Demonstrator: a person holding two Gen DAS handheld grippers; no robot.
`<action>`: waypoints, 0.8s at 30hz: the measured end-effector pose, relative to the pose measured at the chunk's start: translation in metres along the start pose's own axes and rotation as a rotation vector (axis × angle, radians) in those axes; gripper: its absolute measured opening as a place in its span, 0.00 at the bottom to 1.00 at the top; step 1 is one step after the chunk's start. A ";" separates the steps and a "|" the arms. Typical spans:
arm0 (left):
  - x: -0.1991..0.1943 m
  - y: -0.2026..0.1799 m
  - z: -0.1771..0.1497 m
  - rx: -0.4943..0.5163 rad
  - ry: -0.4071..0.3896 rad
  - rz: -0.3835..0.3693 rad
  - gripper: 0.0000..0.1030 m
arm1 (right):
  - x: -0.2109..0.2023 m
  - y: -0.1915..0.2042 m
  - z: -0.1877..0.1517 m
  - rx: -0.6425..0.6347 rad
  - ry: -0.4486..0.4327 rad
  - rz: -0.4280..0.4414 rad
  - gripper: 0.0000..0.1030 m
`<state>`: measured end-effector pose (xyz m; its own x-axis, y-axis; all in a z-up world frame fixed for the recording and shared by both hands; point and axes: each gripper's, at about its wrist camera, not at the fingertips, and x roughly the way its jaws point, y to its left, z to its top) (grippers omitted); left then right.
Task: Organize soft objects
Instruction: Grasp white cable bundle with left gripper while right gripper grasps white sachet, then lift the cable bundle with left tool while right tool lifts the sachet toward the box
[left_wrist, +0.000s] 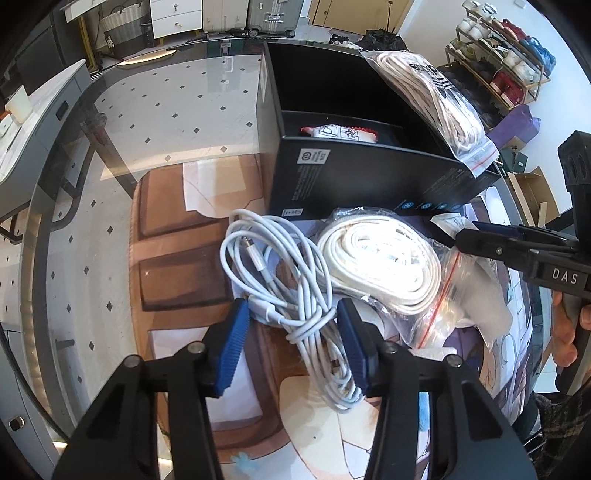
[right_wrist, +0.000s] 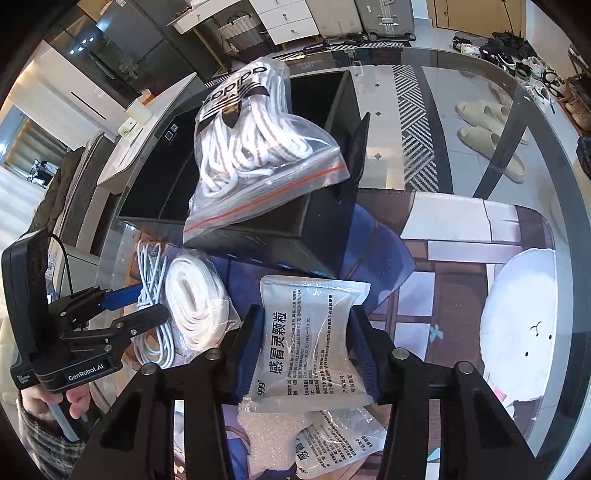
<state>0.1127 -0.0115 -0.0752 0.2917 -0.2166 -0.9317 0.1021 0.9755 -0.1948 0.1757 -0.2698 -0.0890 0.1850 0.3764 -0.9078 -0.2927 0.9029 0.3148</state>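
Observation:
My left gripper (left_wrist: 291, 347) is open, its blue pads on either side of a coiled light-blue cable (left_wrist: 284, 273) lying on the printed mat; whether the pads touch the cable I cannot tell. The cable also shows in the right wrist view (right_wrist: 151, 291). Beside it lies a bagged roll of white strap (left_wrist: 380, 262), which also shows in the right wrist view (right_wrist: 195, 306). My right gripper (right_wrist: 306, 350) is shut on a white medicine sachet (right_wrist: 310, 339). A bag of white laces (right_wrist: 255, 147) leans on the black box (right_wrist: 325, 229); this bag also shows in the left wrist view (left_wrist: 432, 99).
The black box (left_wrist: 369, 177) stands open at the back of the mat and holds a red-edged packet (left_wrist: 340, 133). Two more sachets (right_wrist: 306, 439) lie under my right gripper. The glass table edge (left_wrist: 48, 206) curves at the left. A white round cushion print (right_wrist: 521, 332) is at the right.

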 end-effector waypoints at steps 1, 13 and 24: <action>0.000 0.001 -0.001 -0.001 0.000 -0.001 0.46 | -0.001 0.000 0.000 0.002 -0.002 -0.002 0.43; -0.006 0.001 -0.008 0.001 0.008 0.015 0.44 | -0.019 -0.013 -0.005 0.026 -0.032 -0.002 0.37; -0.025 -0.009 -0.011 0.018 -0.019 0.025 0.44 | -0.043 -0.007 -0.025 -0.011 -0.057 -0.012 0.37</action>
<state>0.0940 -0.0146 -0.0537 0.3121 -0.1932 -0.9302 0.1119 0.9798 -0.1659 0.1461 -0.2974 -0.0590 0.2413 0.3769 -0.8943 -0.2999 0.9053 0.3007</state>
